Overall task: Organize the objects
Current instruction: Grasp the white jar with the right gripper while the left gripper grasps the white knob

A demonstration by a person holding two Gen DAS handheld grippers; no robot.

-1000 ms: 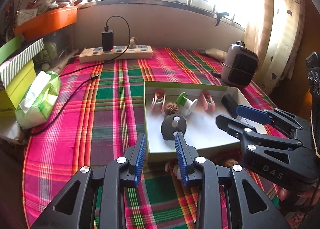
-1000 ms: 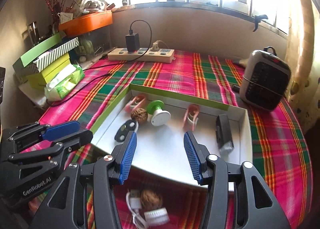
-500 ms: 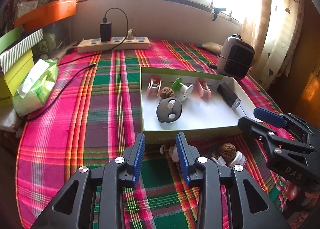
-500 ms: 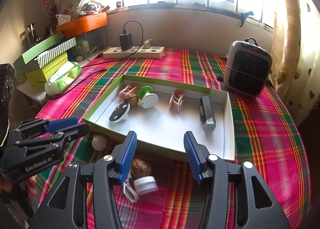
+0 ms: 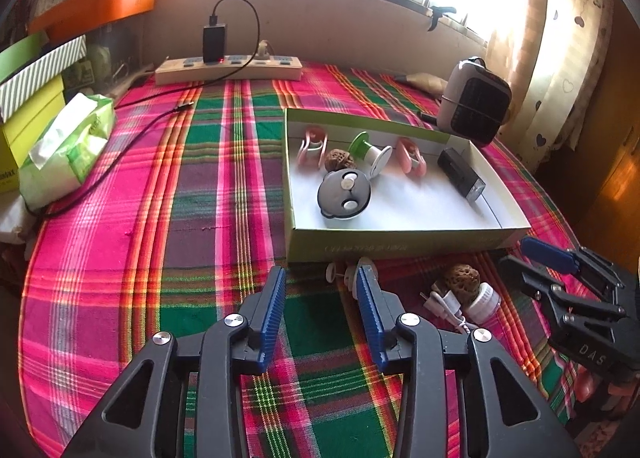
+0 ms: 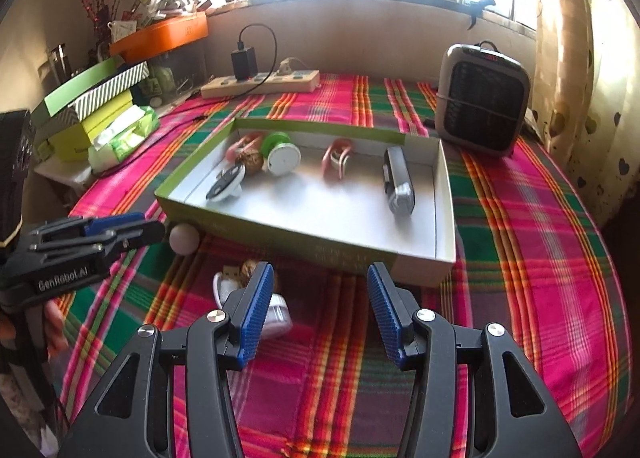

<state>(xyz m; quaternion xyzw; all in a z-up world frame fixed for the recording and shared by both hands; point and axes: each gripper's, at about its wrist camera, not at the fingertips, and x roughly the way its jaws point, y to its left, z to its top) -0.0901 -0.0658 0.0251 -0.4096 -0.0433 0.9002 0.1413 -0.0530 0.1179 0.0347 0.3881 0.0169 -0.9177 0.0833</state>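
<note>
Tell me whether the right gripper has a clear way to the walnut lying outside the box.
Probably yes: the walnut lies on open cloth before the box, beside the right gripper, whose jaws are open and empty.

Both grippers now sit further back from the box (image 5: 404, 246) than a second ago, over the plaid cloth in front of it. The left gripper (image 5: 320, 290) has its jaws opening, wider than before, nothing between them. The walnut (image 5: 460, 277) and white cable (image 5: 444, 304) are now exposed.

The right gripper (image 6: 320, 306) partly hides the walnut (image 6: 250, 268) and white cap (image 6: 278, 316).
</note>
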